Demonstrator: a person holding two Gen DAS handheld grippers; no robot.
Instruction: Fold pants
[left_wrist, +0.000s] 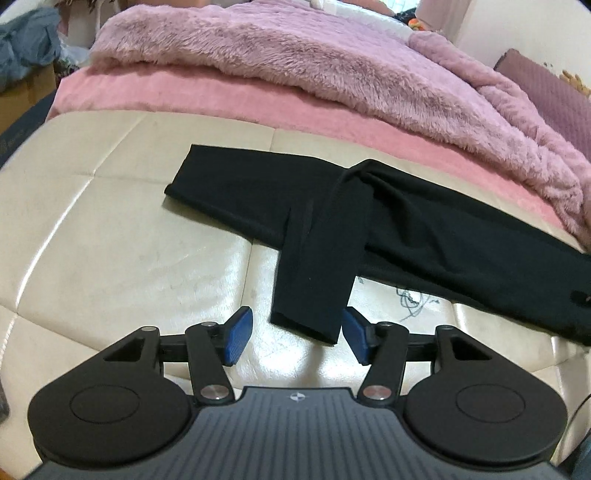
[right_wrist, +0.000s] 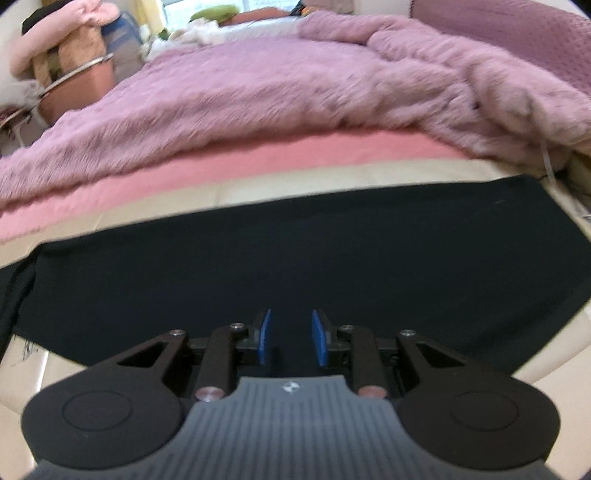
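Black pants (left_wrist: 388, 221) lie flat on a cream padded bench (left_wrist: 110, 221). One leg runs to the left; the other leg is crossed over it and points toward me, its hem (left_wrist: 303, 325) just ahead of my left gripper (left_wrist: 297, 338). The left gripper is open, blue pads (left_wrist: 238, 338) on either side of the hem, not touching it. In the right wrist view the waist part of the pants (right_wrist: 295, 251) fills the middle. My right gripper (right_wrist: 291, 338) hovers over the near edge of the cloth, jaws partly open, holding nothing.
A fluffy pink-purple blanket (left_wrist: 314, 66) and pink sheet (left_wrist: 184, 92) cover the bed behind the bench. A purple pillow (left_wrist: 546, 92) sits far right. Boxes and clothes (left_wrist: 26, 48) stand at the left. Loose dark threads (left_wrist: 410, 299) lie on the bench near the pants.
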